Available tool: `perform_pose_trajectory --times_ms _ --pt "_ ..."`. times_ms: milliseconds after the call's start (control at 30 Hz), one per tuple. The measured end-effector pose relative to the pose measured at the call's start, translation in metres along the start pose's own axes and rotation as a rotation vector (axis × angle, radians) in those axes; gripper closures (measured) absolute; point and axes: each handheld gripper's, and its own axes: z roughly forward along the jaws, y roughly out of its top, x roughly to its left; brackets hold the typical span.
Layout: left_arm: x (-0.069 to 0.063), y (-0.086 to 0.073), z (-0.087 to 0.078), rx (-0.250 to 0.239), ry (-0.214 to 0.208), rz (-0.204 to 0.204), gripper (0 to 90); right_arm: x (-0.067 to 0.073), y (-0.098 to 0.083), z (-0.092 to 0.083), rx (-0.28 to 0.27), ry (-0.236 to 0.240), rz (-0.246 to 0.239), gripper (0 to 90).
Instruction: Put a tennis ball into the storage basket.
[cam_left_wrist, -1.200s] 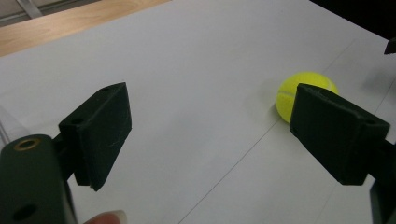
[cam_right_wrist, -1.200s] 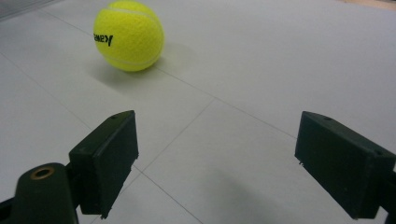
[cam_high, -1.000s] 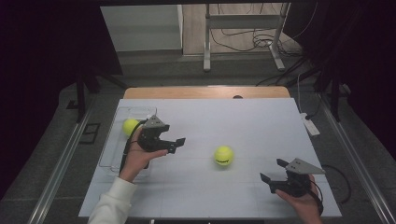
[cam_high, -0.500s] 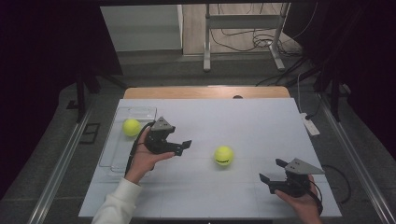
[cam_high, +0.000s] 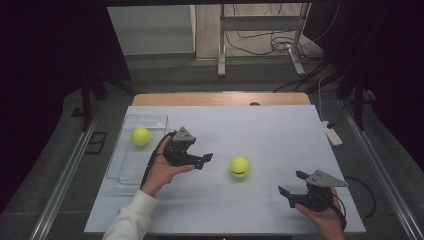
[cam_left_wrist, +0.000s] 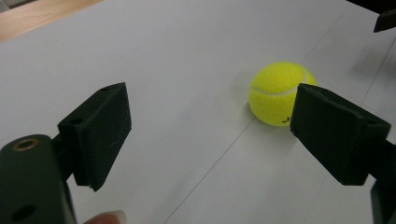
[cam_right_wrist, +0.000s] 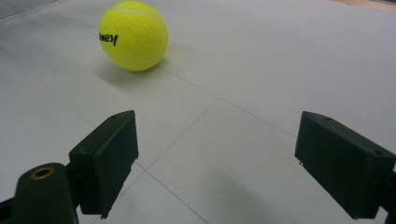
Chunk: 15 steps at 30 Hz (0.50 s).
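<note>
A yellow tennis ball lies free on the white table, near its middle. My left gripper hovers just left of it, open and empty, jaws pointing toward the ball. In the left gripper view the ball sits ahead, a little past the right jaw. My right gripper rests open near the front right of the table, with nothing between its jaws; its view shows the same ball far ahead on the left. A second tennis ball lies in the clear tray at the left.
The table's wooden far edge runs along the back. A white power strip lies off the table's right side. Metal stand legs and cables are on the floor behind.
My left gripper has moved right, away from the tray and closer to the middle ball. The right gripper and both balls have stayed put.
</note>
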Motion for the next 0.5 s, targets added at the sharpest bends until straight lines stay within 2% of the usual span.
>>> perform_pose_trajectory --times_ms 500 --pt "-0.0061 0.0034 0.0070 0.004 -0.015 0.014 13.6 -0.0001 -0.0005 0.0002 0.003 0.000 0.001 13.9"
